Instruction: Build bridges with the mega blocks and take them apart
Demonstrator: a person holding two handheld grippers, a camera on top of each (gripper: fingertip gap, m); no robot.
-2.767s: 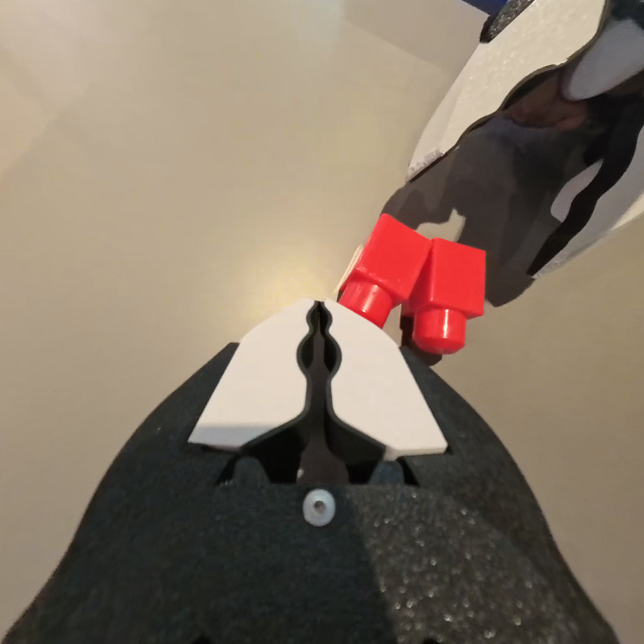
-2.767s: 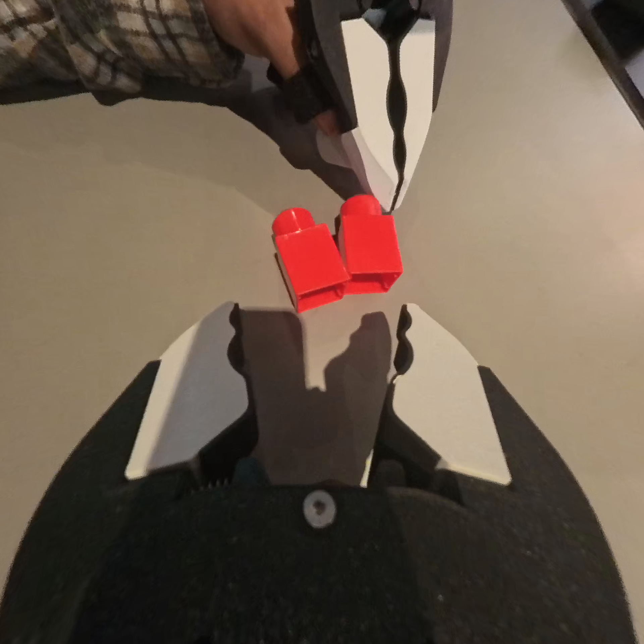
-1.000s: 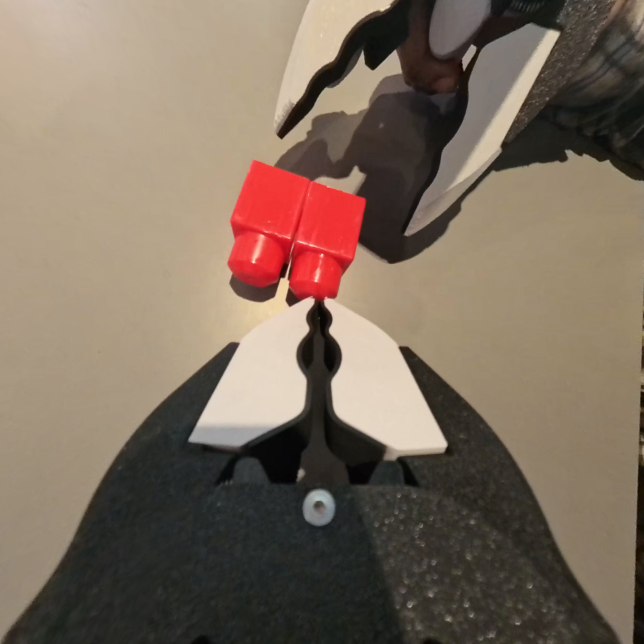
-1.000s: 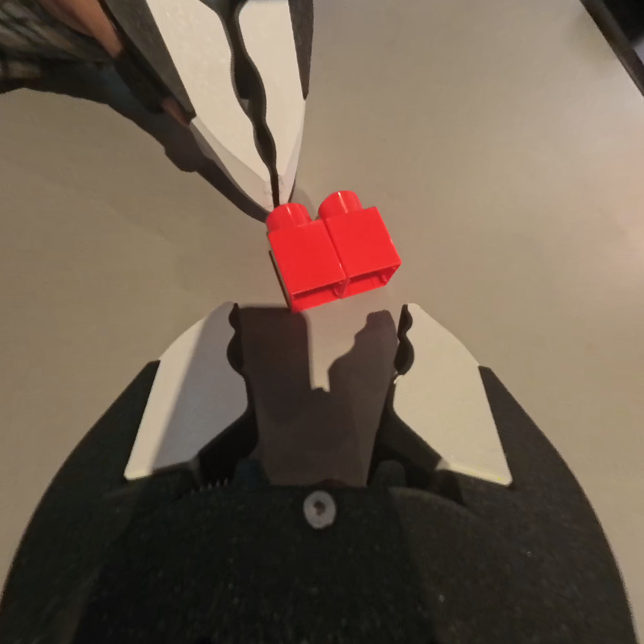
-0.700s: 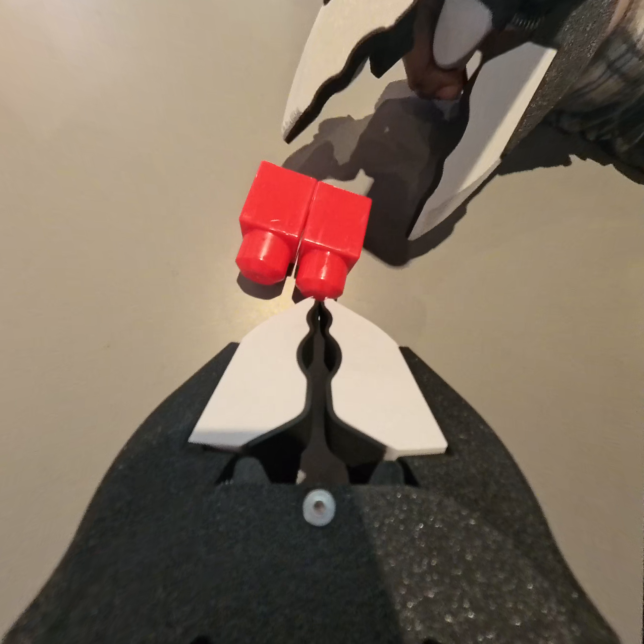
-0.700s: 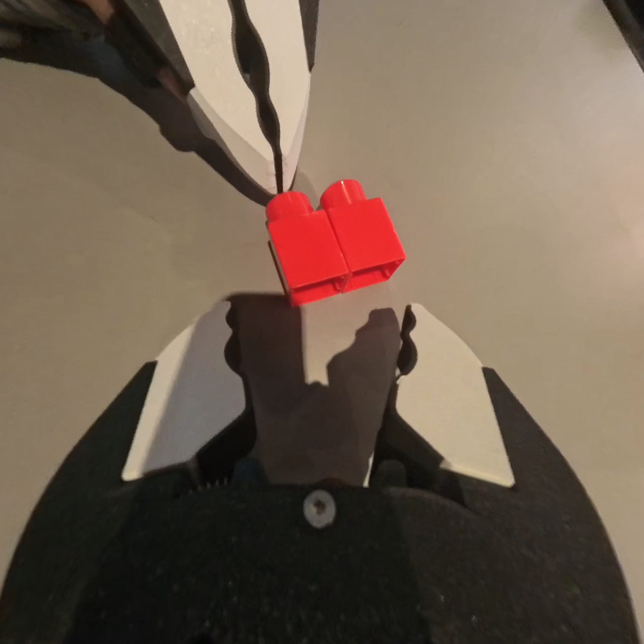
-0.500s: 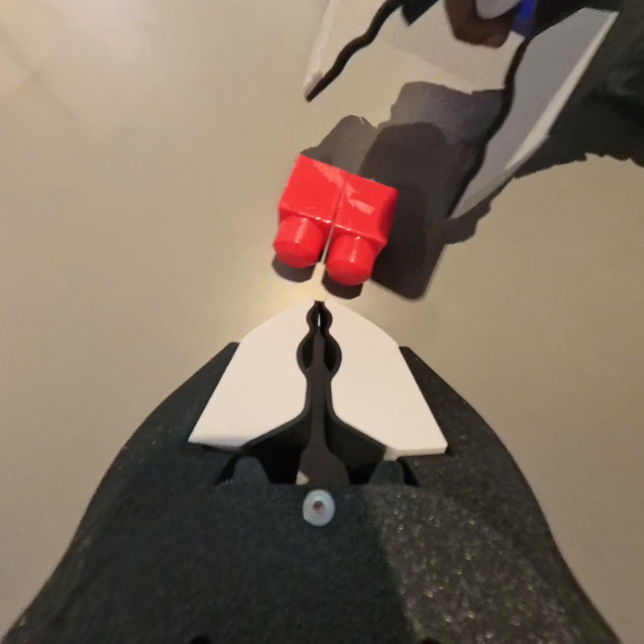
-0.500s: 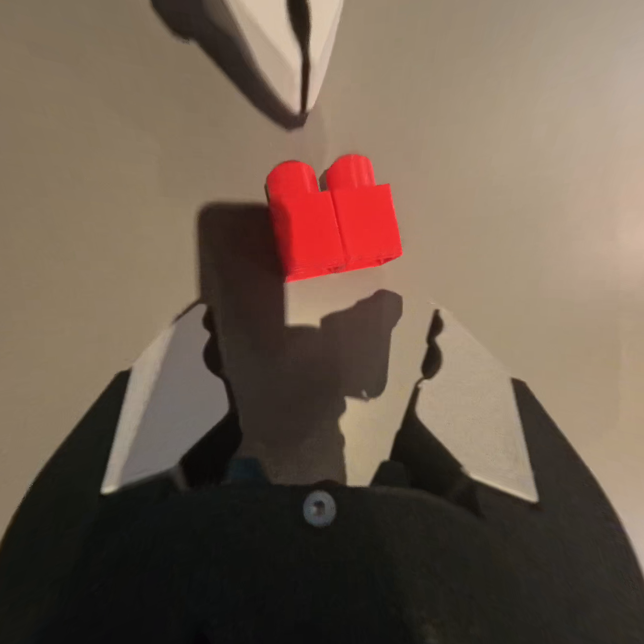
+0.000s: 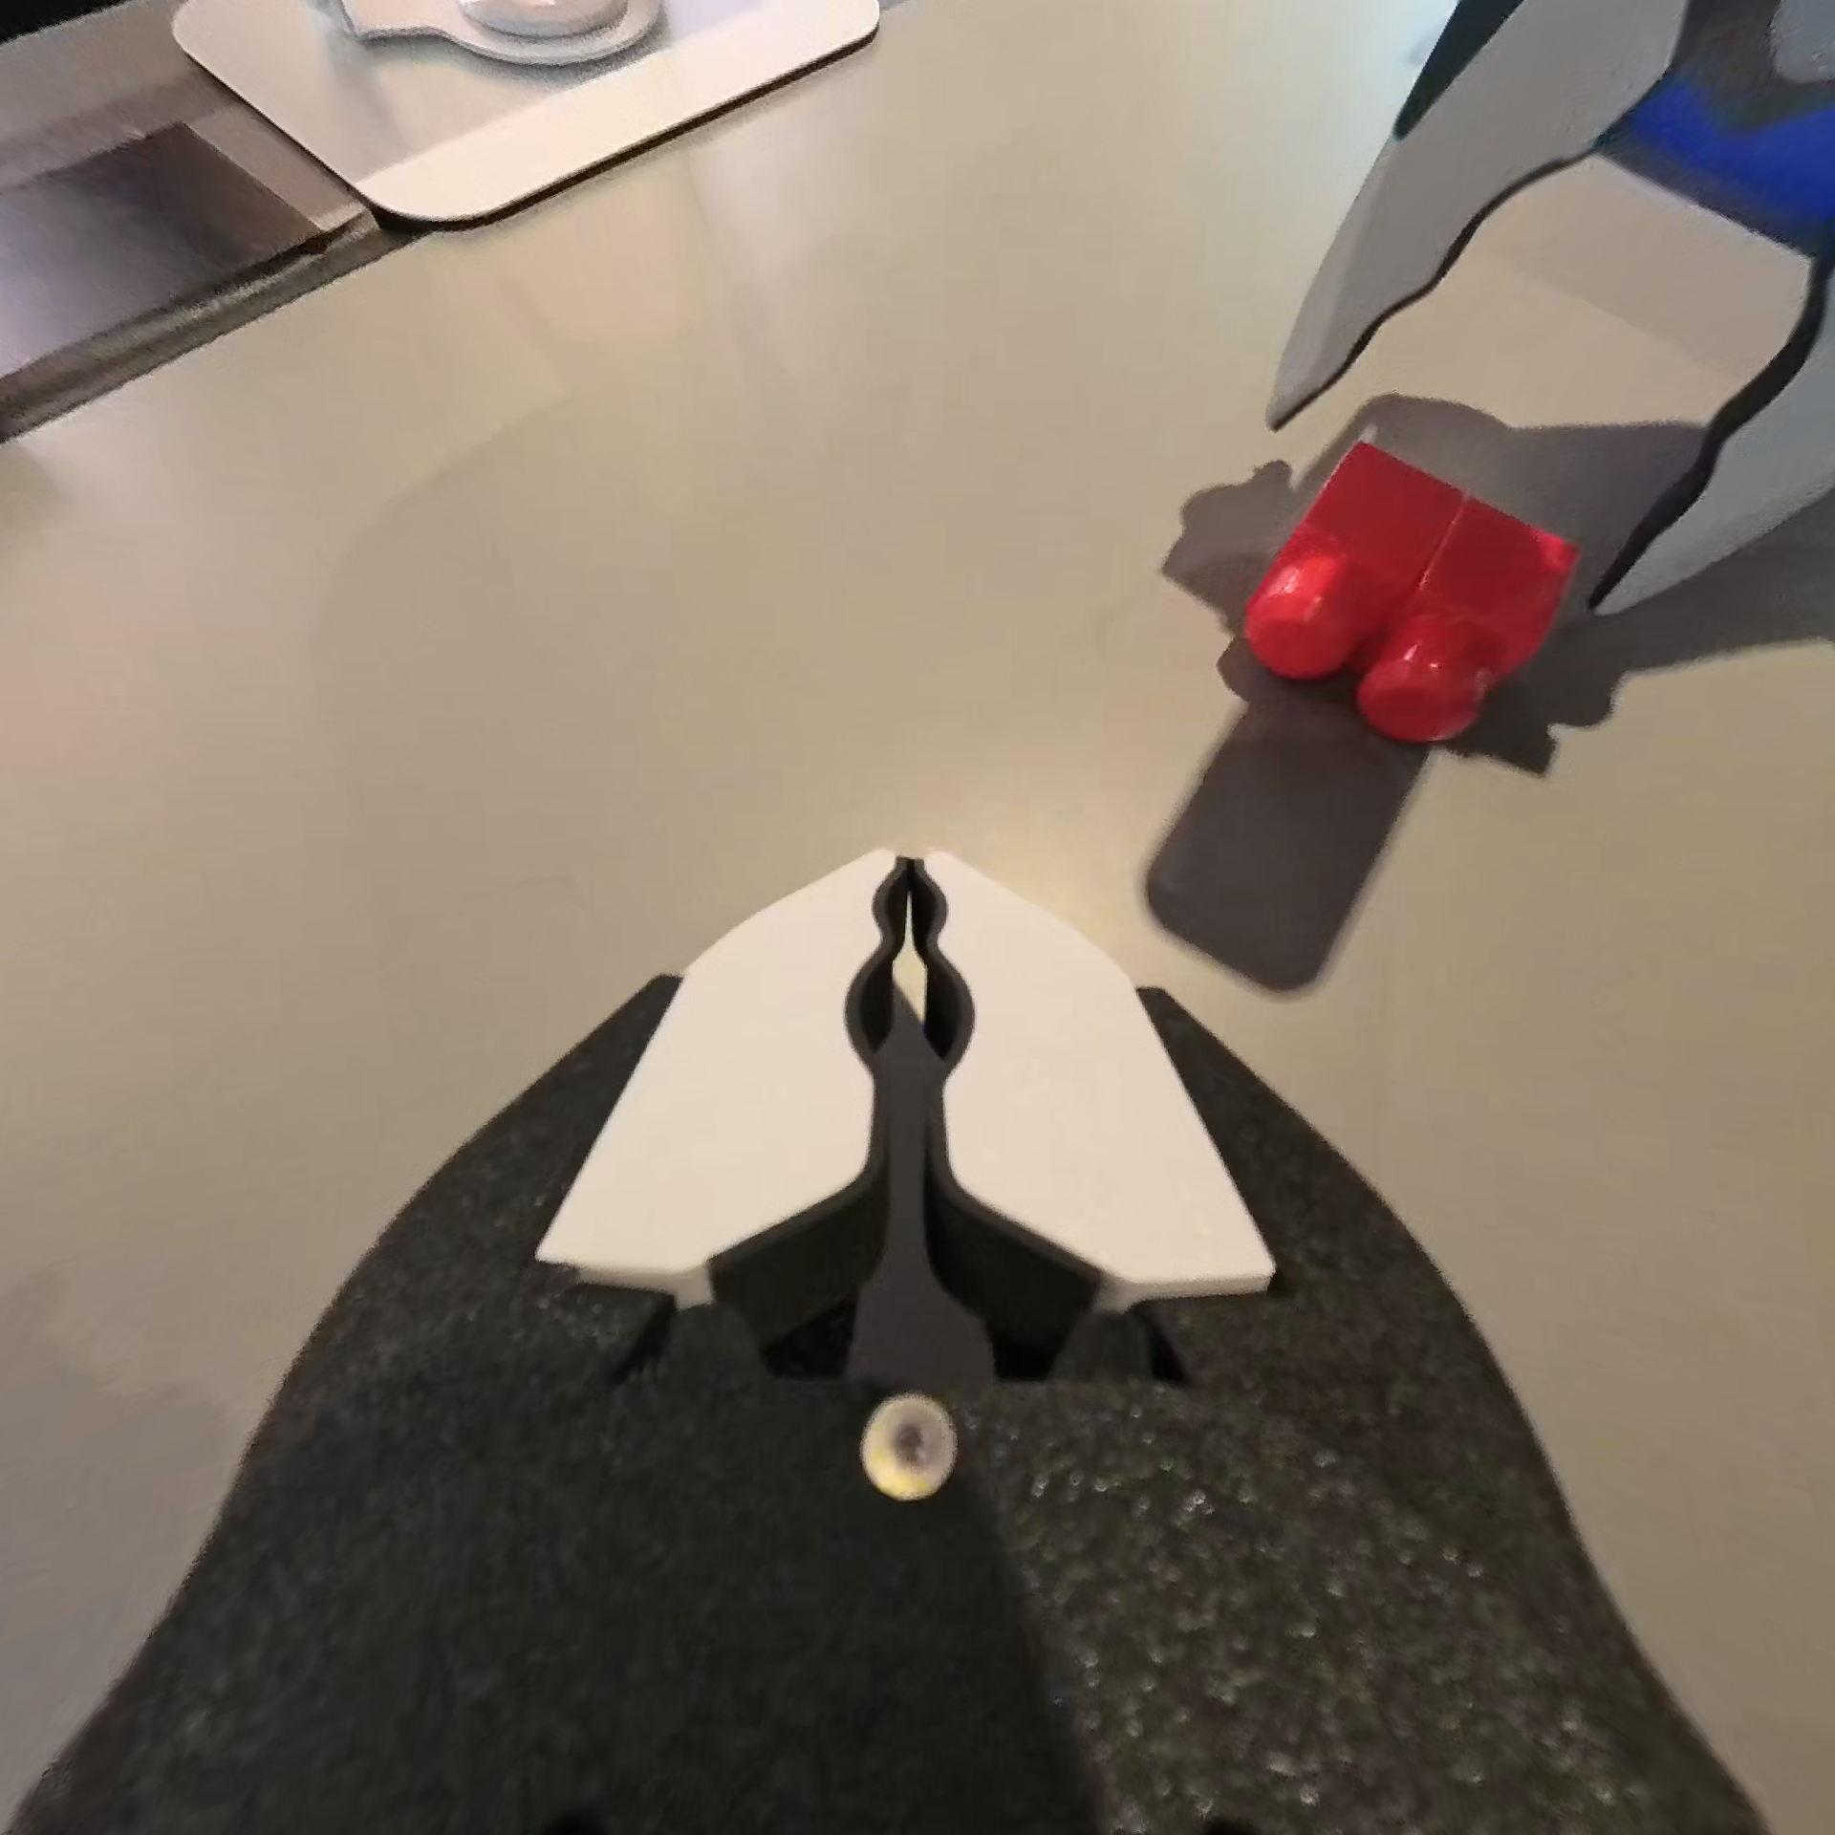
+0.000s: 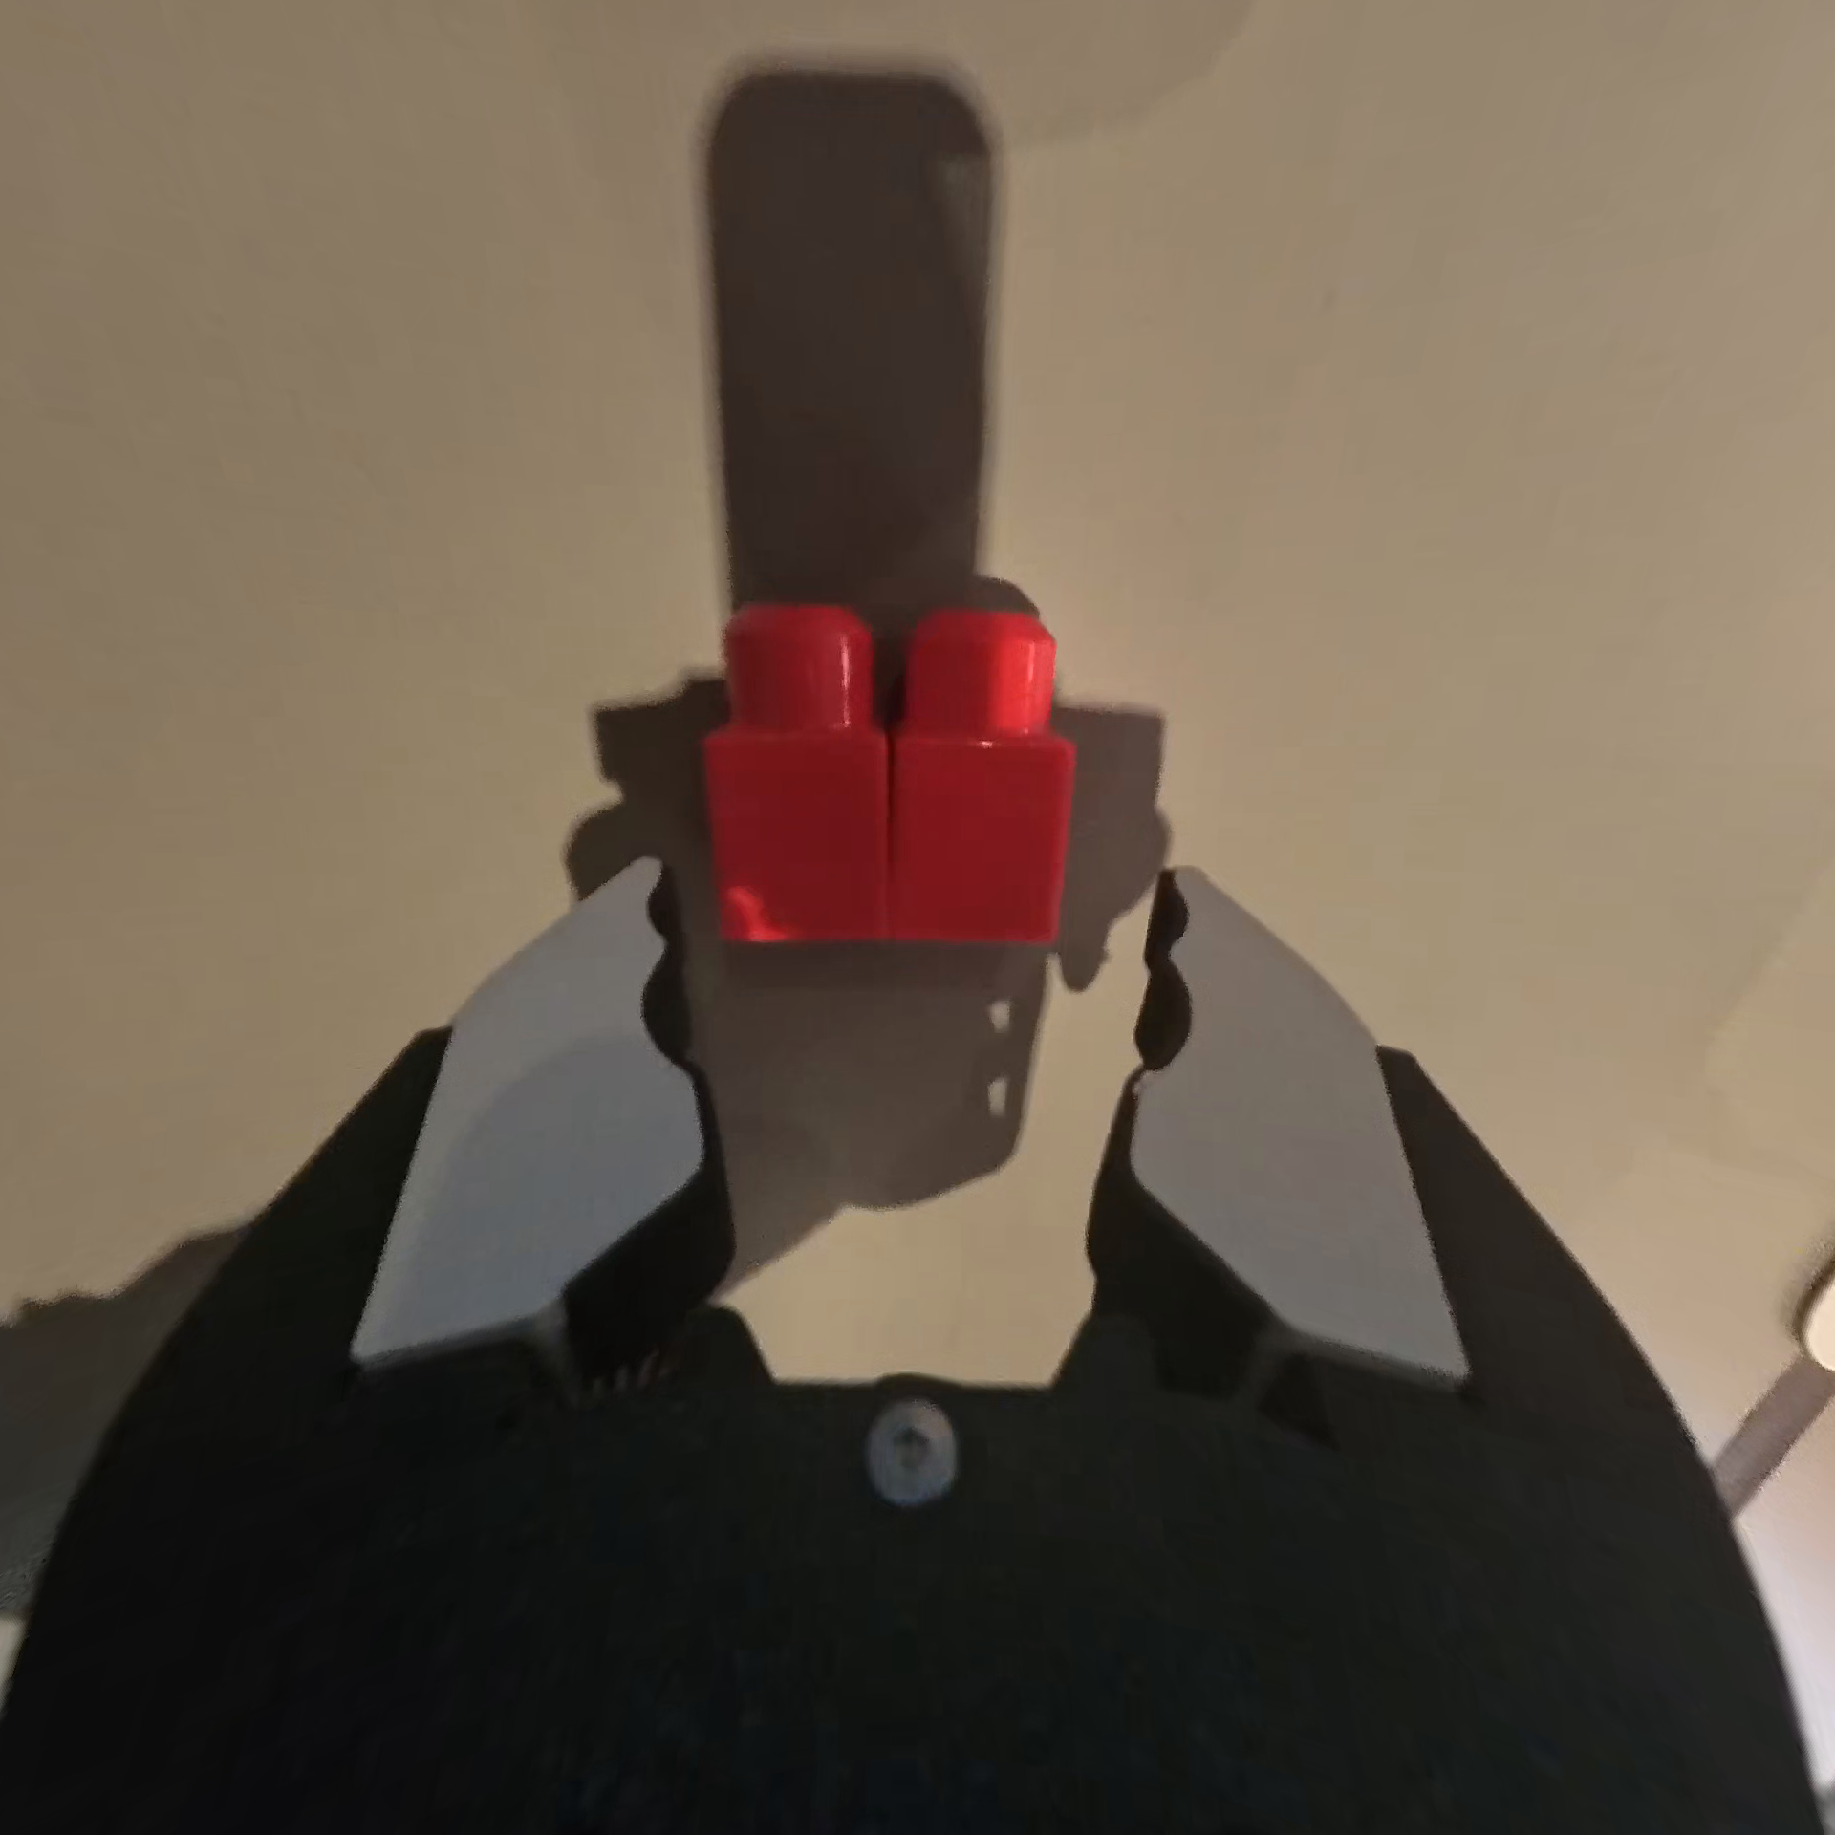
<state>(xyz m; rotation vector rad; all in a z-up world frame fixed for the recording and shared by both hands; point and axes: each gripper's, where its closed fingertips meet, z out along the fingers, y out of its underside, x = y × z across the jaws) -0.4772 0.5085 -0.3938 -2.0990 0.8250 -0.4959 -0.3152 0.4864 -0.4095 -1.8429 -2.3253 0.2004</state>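
right gripper (image 10: pixel 909 884): spread, now straddling the red blocks (image 10: pixel 887 829), ready to grasp
left gripper (image 9: pixel 909 866): clenched, empty, withdrawn

Perhaps an office; beige desk (image 9: pixel 695 496), grey mat (image 9: pixel 556 129)

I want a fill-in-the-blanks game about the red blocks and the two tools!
1. The two blocks are coloured ____.
2. The blocks lie on their sides, touching, with their studs pointing ____ from the right tool.
3. The left tool has its jaws ____.
4. The right tool has its jaws ____, and they grip nothing.

Missing words: red; away; shut; open
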